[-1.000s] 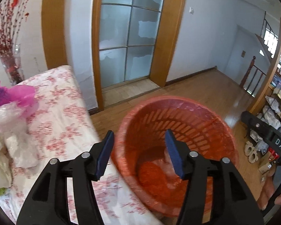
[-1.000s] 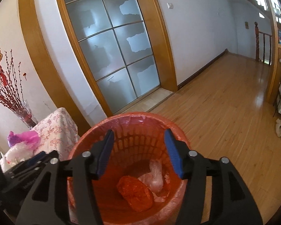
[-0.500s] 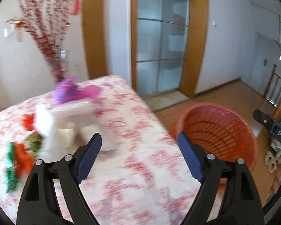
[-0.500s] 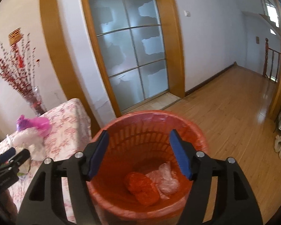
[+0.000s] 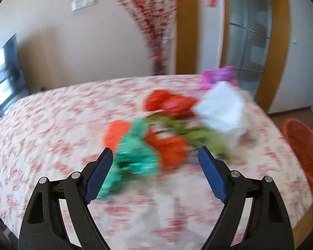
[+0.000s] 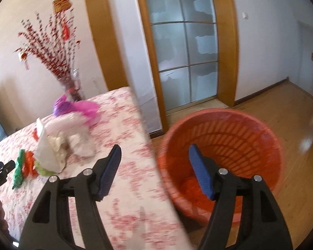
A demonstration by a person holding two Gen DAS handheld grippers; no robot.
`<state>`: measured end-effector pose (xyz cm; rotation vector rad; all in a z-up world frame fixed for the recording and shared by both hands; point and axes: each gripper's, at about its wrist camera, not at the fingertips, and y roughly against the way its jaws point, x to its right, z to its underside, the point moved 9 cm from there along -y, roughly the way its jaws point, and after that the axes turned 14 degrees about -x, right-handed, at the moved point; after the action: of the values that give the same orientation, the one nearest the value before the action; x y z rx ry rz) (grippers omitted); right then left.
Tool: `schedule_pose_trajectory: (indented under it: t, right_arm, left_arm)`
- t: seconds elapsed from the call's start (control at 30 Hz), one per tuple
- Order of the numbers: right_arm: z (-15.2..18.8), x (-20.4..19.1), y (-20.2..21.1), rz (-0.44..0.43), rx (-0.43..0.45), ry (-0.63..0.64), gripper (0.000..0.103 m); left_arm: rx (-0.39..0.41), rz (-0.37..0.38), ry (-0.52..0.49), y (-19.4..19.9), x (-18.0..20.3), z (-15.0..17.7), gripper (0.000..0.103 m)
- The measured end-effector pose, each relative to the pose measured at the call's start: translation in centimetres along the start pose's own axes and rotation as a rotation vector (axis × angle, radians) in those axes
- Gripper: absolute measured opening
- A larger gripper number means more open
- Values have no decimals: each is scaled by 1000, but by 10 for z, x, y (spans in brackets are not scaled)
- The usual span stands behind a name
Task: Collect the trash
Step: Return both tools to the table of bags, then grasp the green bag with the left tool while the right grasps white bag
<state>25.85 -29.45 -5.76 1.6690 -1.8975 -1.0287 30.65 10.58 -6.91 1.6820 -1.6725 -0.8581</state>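
- On the table (image 5: 52, 129), spread with a pink-flowered cloth, lies a loose heap of crumpled trash, blurred in the left wrist view.
- Nearest the left gripper (image 5: 155, 162) is a green plastic wad (image 5: 135, 152), just ahead of the left blue pad (image 5: 98, 179) and partly hidden behind it.
- Orange-red wads (image 5: 169, 148) lie against the green one, with more red plastic (image 5: 171, 104) further back.
- Olive-green scraps (image 5: 200, 135) sit in the middle of the heap, and a white bag (image 5: 221, 110) rises to their right.
- A purple and pink bag (image 5: 218, 77) lies behind the white one, near the far edge of the table.
- The left gripper's jaws have just been opening; they stand wide apart with nothing between the pads, which press on nothing.
- The right gripper (image 6: 154, 160) also has just been opening; its jaws stand apart and empty, the left pad over the table edge (image 6: 148, 145) and the right pad in front of the basket.
- The orange slotted basket (image 6: 250, 137) stands on the wooden floor (image 6: 292, 108) just beside the table; red plastic (image 6: 189, 185) shows inside near its bottom, mostly hidden by the gripper.
- In the right wrist view the same heap (image 6: 52, 145) lies well to the left of the basket.
- A glass vase of red-berried branches (image 6: 73, 83) stands at the table's far edge by the wall.
- A frosted glass door (image 6: 185, 48) in a wooden frame stands behind the basket.
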Motion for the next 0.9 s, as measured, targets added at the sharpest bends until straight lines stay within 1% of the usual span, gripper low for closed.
schedule_pose_trajectory:
  t: [0.07,0.17,0.23,0.27,0.33,0.47,0.57,0.63,0.67,0.73,0.9]
  right_arm:
    - [4,-13,-5,-11,-17,21,67]
    - [9,-32,-11,-24,-37,42,67]
    - [11,-43,-16,-29,-51,53,67]
    - [12,-47,-18,-31,-56,57,67]
    - [13,-56,-21,-31,-64,69,67]
    - [13,-69,-26,-27,-76,88,67]
    - [13,-77,-32,-29,-88,93,67]
    - [12,-84,-37,-31,-95,97,67]
    - [12,-87,-39,-32,-96,100,67]
    - [11,-94,-43,-35,-99,107,67]
    - [2,-111,-54,-44,-99,131,66]
  left_arm:
    - [-26,-4,20,-11,-23,3,82]
    - [-64,0,42,-26,-44,9,77]
    - [-99,25,60,-38,-55,14,71]
    - [-108,31,63,-40,-55,17,69]
    - [-135,56,72,-49,-57,19,62]
    - [-159,94,65,-59,-53,25,59]
    - [-179,144,54,-64,-45,26,52]
    - [-186,160,45,-66,-40,26,43]
    - [-185,163,41,-67,-39,26,42]
    - [-187,179,34,-67,-35,26,33]
    - [-179,202,35,-62,-34,26,30]
